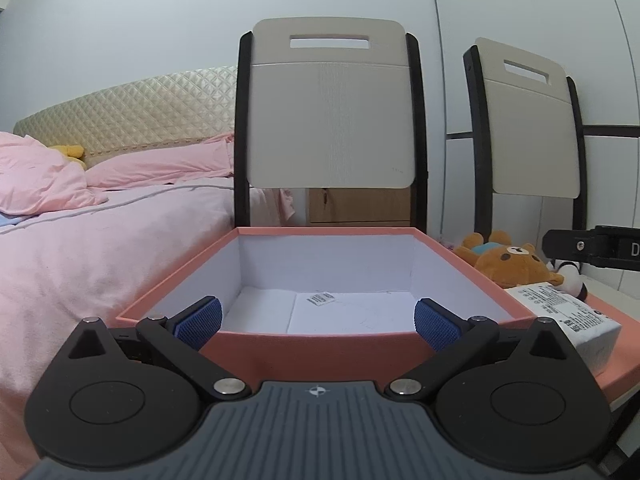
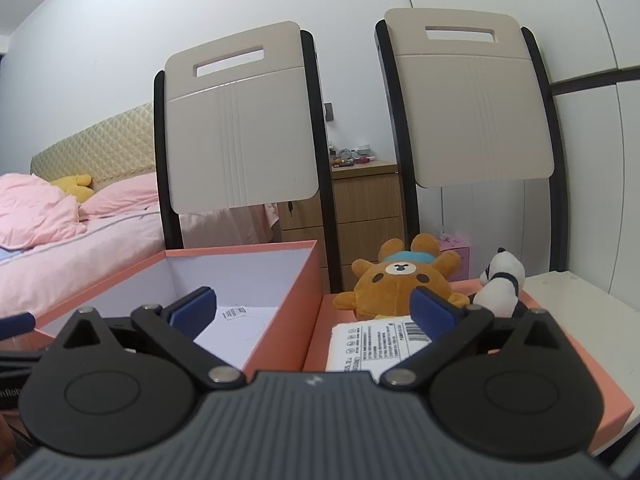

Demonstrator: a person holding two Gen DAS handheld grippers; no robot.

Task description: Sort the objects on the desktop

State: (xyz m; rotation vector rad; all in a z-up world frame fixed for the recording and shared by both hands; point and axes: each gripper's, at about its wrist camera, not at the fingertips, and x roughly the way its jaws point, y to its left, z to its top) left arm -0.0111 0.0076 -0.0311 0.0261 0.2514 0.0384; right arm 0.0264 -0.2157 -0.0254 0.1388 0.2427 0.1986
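sorting is judged barely begun: the pink box (image 1: pixel 320 344) on the left is seen holding nothing but a small label (image 1: pixel 320 298) on its white floor. just right of it, on the flat pink lid (image 2: pixel 580 380), three things are left to be sorted: one white packet (image 2: pixel 380 344), one brown bear plush (image 2: pixel 400 284) and one black-and-white plush (image 2: pixel 500 284). two chair backs are counted behind. the left gripper (image 1: pixel 318 320) and the right gripper (image 2: pixel 312 310) are both seen with fingers spread wide, nothing held.
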